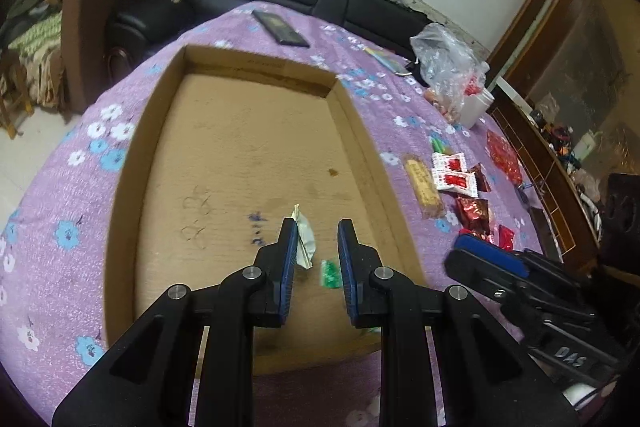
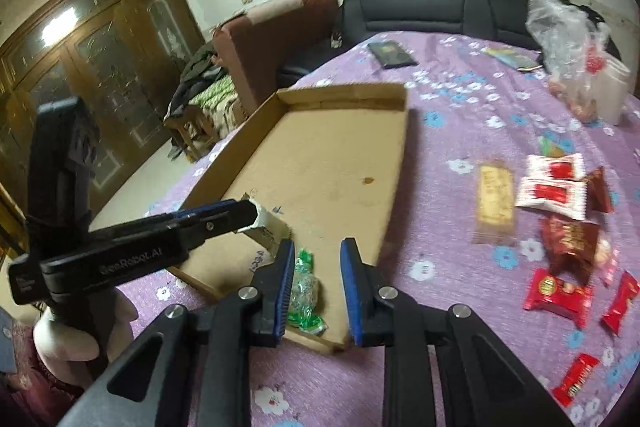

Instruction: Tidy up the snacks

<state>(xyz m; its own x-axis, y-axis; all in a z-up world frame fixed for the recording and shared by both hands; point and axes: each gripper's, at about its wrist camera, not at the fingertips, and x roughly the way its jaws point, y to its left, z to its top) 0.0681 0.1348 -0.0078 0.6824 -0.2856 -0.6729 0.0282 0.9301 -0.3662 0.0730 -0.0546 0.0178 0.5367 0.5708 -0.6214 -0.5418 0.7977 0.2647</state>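
1. The left gripper (image 1: 318, 247) is hovering over the cardboard tray (image 1: 132, 163), jaws apart, empty, a white wrapper (image 1: 304, 239) lying beneath.
2. The green candy (image 2: 305, 287) is lying inside the tray.
3. The right gripper (image 2: 316, 267), jaws apart, is probably heading next for the red snacks (image 2: 558, 297) on the cloth.

Tan bar wrapper (image 2: 495, 201) motion-blurred; pale packet (image 1: 305, 239) partly behind fingers (image 1: 289, 247).
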